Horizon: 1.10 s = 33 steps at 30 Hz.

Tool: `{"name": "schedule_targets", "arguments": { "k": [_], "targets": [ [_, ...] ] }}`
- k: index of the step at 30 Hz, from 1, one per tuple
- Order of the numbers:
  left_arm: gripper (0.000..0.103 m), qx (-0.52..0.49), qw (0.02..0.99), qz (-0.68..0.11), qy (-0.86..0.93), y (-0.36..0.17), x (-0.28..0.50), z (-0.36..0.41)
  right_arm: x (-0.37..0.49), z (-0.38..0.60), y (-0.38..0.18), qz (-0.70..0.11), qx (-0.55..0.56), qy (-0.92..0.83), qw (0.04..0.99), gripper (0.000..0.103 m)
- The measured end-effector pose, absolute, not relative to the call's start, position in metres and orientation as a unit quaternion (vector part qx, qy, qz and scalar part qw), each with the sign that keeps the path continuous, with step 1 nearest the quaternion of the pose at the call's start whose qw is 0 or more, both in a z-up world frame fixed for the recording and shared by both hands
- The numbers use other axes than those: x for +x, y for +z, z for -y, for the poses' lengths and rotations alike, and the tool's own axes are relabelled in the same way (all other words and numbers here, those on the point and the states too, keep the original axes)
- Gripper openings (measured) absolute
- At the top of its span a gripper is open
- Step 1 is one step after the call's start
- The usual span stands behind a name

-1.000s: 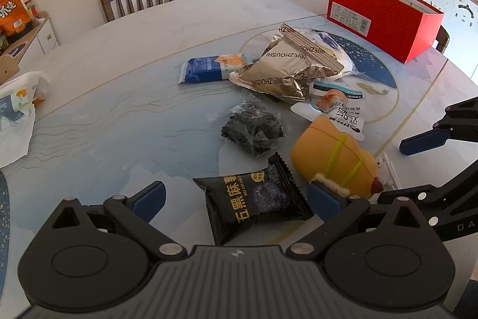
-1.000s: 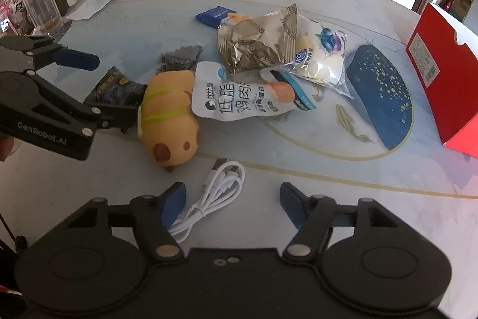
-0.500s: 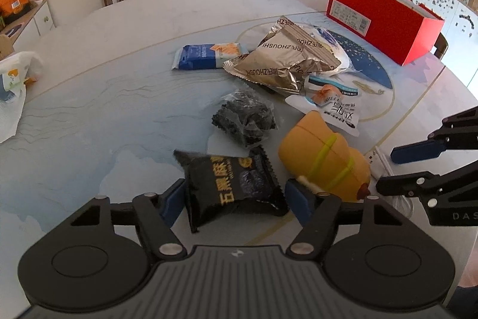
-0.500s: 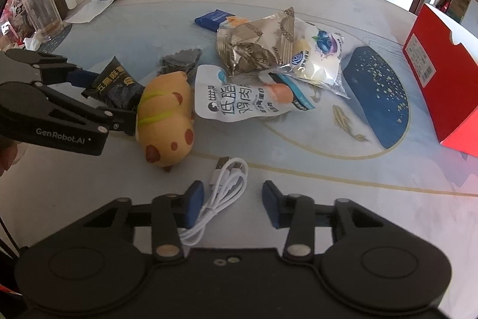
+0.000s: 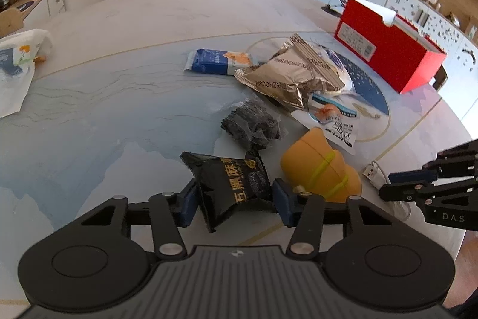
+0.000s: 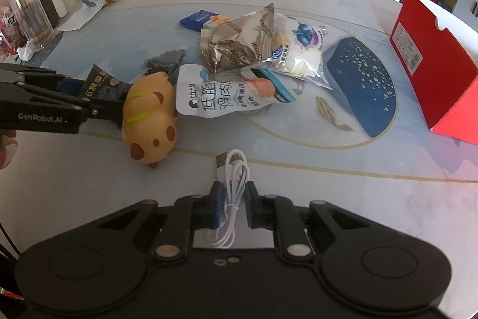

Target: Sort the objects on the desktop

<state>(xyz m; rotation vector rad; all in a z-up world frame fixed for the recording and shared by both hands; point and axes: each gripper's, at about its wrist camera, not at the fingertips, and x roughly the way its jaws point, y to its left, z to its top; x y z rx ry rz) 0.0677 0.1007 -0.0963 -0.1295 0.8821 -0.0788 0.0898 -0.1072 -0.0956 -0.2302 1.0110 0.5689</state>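
Round marble-patterned table (image 5: 119,56). Rigid red cardboard box (image 5: 388,56) at far edge. Crinkled black sesame snack packet (image 5: 233,187) between left gripper (image 5: 234,199) fingers, closing onto it. Coiled white USB cable (image 6: 233,190) pinched between closed right gripper (image 6: 233,202) fingers.

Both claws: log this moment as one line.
left claw: closing on black snack packet | right claw: shut on white cable

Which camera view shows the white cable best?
The right wrist view: the white cable lies coiled in the middle, between the pads of the right claw, plug visible. The left wrist view shows only its plug beside the yellow toy.
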Motion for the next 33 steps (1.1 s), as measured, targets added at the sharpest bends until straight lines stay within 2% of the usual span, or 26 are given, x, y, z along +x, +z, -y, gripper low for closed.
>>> {"name": "schedule_targets", "arguments": {
  "k": [8,33],
  "targets": [
    [0.037,-0.093,0.903,-0.418,-0.026,-0.091,0.057,-0.11,0.091,0.121,-0.09,-0.477,-0.093,0.253,0.837,0.009],
    [0.037,-0.124,0.92,-0.368,-0.056,-0.027,0.031,-0.079,0.084,0.177,-0.041,-0.441,-0.027,0.223,0.869,0.009]
  ]
}}
